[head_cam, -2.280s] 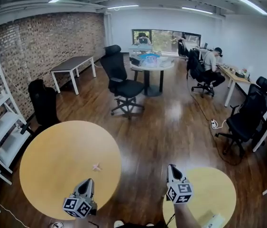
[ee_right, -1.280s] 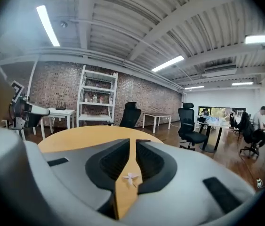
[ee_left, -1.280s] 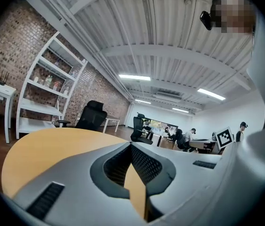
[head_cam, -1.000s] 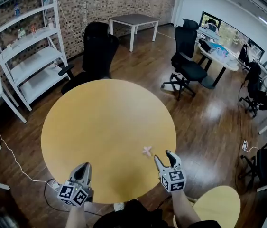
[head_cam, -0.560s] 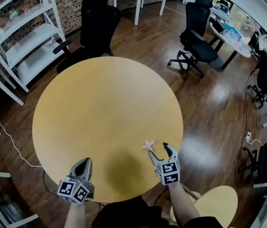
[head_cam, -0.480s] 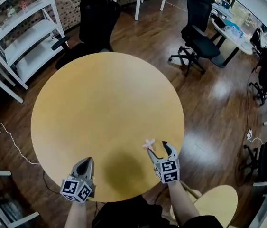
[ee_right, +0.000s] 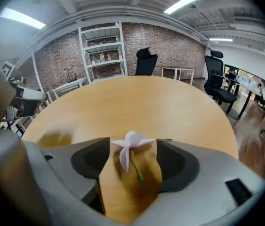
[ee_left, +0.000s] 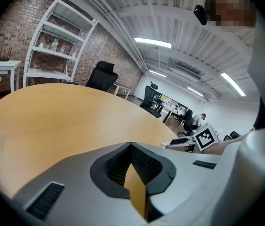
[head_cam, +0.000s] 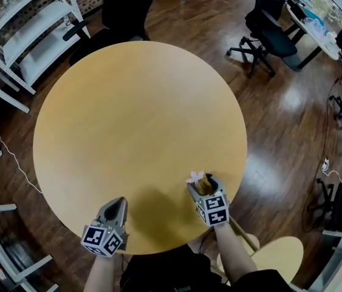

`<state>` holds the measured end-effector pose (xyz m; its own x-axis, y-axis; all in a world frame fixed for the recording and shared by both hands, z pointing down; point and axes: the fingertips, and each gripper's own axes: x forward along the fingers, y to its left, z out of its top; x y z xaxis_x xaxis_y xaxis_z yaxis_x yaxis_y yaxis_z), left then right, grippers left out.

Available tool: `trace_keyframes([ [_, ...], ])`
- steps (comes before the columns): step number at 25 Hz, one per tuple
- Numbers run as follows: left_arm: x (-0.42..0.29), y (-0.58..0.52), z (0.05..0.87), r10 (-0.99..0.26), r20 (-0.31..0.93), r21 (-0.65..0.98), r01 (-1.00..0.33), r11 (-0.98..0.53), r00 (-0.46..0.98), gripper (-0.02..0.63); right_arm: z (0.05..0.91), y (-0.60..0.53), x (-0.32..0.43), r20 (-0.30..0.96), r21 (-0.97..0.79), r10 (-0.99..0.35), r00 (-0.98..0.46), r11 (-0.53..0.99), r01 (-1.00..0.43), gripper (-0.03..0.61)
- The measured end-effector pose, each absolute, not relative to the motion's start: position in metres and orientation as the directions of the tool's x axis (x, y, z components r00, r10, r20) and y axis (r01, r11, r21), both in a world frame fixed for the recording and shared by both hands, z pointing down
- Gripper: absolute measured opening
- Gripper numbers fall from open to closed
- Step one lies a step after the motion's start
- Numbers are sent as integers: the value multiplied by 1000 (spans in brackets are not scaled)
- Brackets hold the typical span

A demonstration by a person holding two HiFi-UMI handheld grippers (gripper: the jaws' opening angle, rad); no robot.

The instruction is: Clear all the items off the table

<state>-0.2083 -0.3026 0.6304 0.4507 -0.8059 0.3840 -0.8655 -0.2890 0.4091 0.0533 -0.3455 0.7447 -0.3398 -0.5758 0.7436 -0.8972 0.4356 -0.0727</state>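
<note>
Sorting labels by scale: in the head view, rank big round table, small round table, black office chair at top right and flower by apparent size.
1. big round table
2 and 3. small round table and black office chair: look about alike, both partly out of view, so unranked
4. flower

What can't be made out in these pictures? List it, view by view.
Head view: the flower's stem, covered by the right gripper.
Right gripper view: what stands on the shelves, too small to name.
Left gripper view: the table close in front, hidden by the left gripper's own body.
Head view: the shelves' left part, cut off by the picture's edge.
</note>
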Motion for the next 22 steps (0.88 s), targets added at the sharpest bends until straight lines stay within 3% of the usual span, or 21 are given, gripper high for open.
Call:
trace_keyframes([
  [2,-204,-301,632,-804,381,429,-858,-282,455,-9,748,-347,54,747,-52,-583,-320,428,-902,299],
  [3,-201,-301,633,-803,382,434,-855,-282,458,-9,749,-347,56,746,-36,-592,-307,424,-905,247],
  [8,-189,-300,637,-794,379,452,-844,-289,475,-9,750,-347,59,757,-14,-586,-288,426,-904,227],
  [9,-188,-300,636,-795,375,455,-842,-291,478,-9,750,-347,60,761,-7,-585,-280,425,-905,190],
  [10,-188,-301,634,-795,370,458,-839,-293,480,-9,749,-347,61,764,-3,-585,-272,419,-908,76],
  [11,-188,-301,633,-796,367,459,-838,-294,481,-9,749,-347,62,767,-4,-583,-268,413,-911,38],
  [22,-212,-292,615,-830,322,451,-845,-289,456,-9,714,-353,47,725,17,-632,-275,416,-909,38],
])
